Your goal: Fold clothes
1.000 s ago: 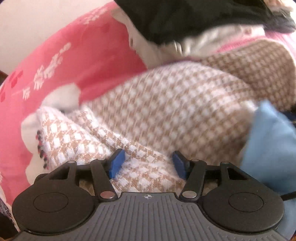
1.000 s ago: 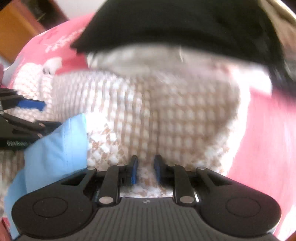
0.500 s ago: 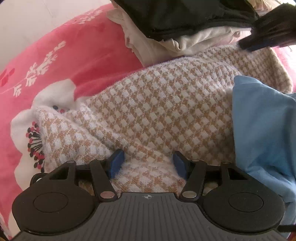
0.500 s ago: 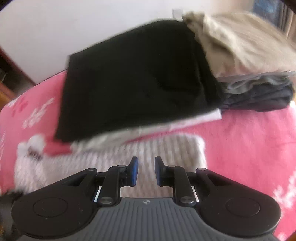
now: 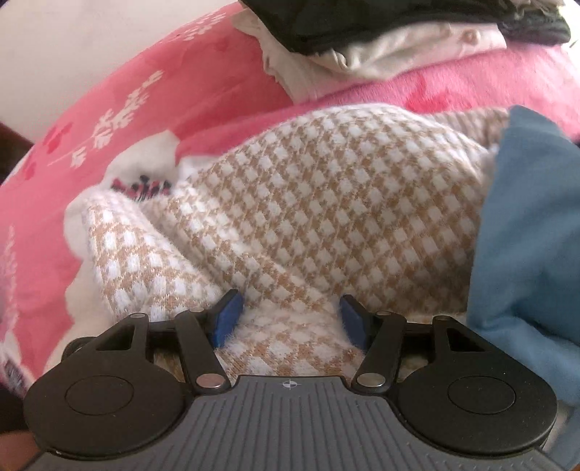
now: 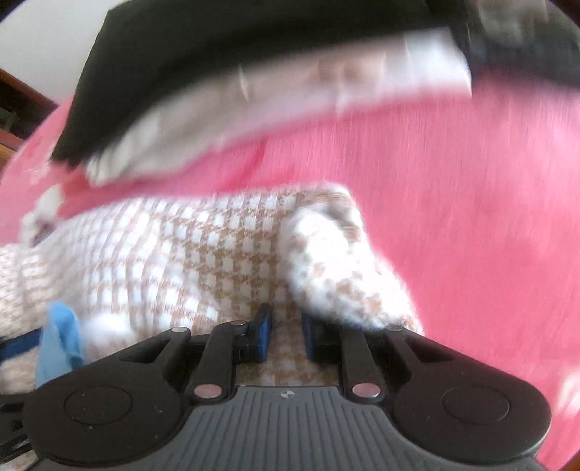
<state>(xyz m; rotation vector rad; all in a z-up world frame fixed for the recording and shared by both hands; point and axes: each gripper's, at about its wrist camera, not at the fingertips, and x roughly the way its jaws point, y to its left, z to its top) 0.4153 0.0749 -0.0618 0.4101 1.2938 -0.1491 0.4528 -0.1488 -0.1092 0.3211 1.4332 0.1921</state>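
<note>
A tan-and-white houndstooth sweater point(image 5: 326, 203) lies bunched on a pink blanket point(image 5: 152, 108). My left gripper point(image 5: 290, 319) points down at its near edge, jaws fairly wide, and a thick fold of the knit fills the gap and presses against both blue pads. In the right wrist view the same sweater point(image 6: 174, 261) spreads to the left, blurred. My right gripper point(image 6: 286, 337) has its jaws close together with knit between the pads. A fluffy sleeve end point(image 6: 337, 261) lies folded over beside the right finger.
A stack of folded clothes, black point(image 5: 380, 21) over cream point(image 5: 391, 54), sits at the back of the blanket and also fills the top of the right wrist view point(image 6: 235, 47). Light blue cloth point(image 5: 529, 246) lies right of the sweater. A white wall point(image 5: 90, 43) stands behind.
The right wrist view swung from the sweater up to the stack and back down onto the sweater. In the left wrist view the sweater's far edge has drawn back, baring pink blanket before the stack.
</note>
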